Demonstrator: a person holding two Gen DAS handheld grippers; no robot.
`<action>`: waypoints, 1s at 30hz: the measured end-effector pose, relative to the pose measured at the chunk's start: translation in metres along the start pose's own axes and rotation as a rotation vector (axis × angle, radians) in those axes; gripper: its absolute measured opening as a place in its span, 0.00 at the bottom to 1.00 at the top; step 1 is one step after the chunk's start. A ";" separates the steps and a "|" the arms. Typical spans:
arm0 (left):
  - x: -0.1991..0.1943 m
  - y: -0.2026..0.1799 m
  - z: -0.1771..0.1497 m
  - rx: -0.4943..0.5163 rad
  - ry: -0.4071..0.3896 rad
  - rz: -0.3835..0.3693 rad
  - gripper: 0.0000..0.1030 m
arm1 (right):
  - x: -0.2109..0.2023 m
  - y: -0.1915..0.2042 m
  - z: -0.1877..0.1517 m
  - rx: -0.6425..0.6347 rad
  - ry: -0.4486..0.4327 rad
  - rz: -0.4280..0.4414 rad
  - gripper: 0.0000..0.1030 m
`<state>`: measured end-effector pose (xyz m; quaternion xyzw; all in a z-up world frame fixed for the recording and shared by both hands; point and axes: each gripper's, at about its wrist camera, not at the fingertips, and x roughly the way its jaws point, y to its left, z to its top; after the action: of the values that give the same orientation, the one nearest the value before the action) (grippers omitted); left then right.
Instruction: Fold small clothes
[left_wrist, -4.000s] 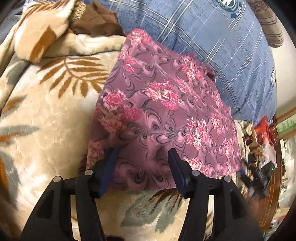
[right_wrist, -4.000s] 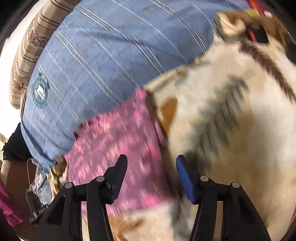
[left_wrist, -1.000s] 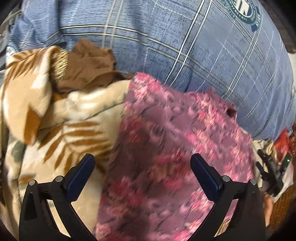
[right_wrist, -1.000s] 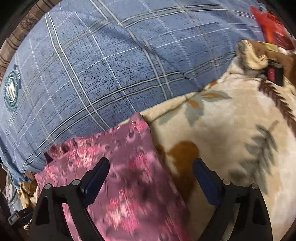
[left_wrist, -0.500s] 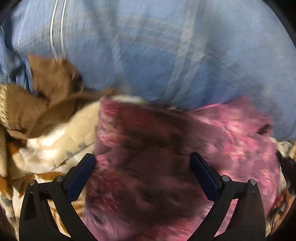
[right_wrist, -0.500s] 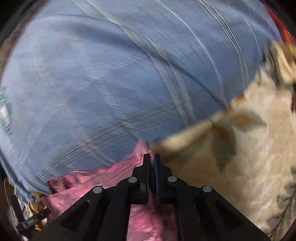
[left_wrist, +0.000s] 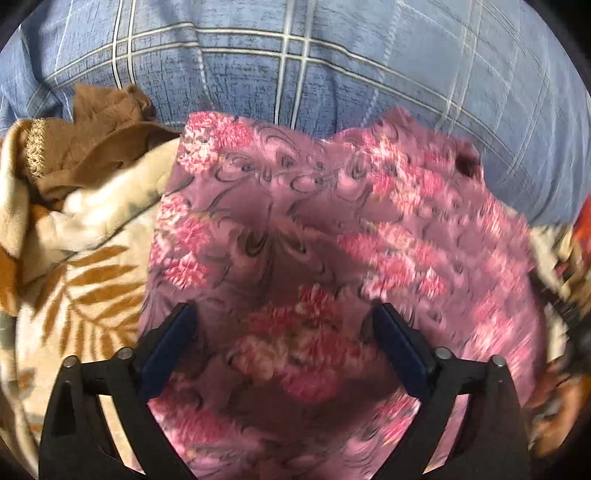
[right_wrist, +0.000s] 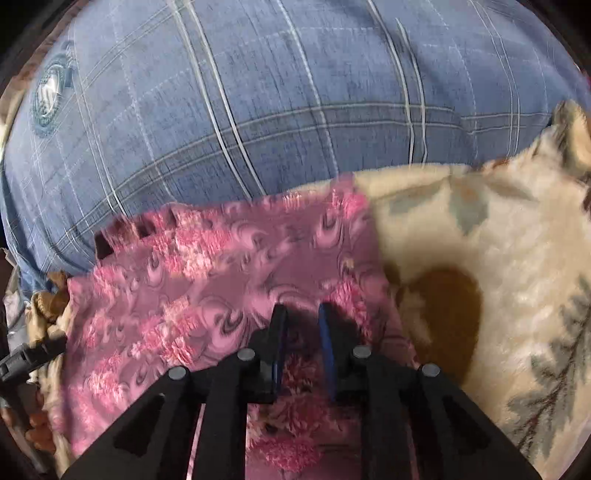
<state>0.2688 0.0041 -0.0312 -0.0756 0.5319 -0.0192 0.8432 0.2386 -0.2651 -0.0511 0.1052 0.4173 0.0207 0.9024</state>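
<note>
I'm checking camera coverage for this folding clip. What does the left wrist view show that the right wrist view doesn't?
Left wrist only: a crumpled brown garment beside the blanket, and the wide-open left gripper.

Right wrist only: a round emblem on the pillow, and the right gripper, jaws narrowly apart with fabric between them.

Both: the pink floral cloth, the blue plaid pillow and the cream leaf-print blanket.

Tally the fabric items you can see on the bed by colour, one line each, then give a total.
Pink floral garment: 1
Brown garment: 1
Blue checked bedding: 1
Cream leaf-print blanket: 1
Total: 4
</note>
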 end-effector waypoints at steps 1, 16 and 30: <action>-0.008 -0.002 -0.004 0.016 -0.019 0.003 0.93 | -0.007 0.003 -0.001 0.008 0.006 0.000 0.22; -0.040 -0.013 -0.081 0.081 -0.019 0.055 0.94 | -0.048 0.041 -0.047 -0.010 -0.092 -0.015 0.56; -0.081 0.024 -0.110 0.050 -0.044 0.087 0.94 | -0.074 0.135 -0.107 -0.370 -0.072 -0.016 0.60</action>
<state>0.1334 0.0247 -0.0093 -0.0316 0.5152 0.0059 0.8564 0.1164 -0.1242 -0.0347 -0.0653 0.3746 0.0863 0.9209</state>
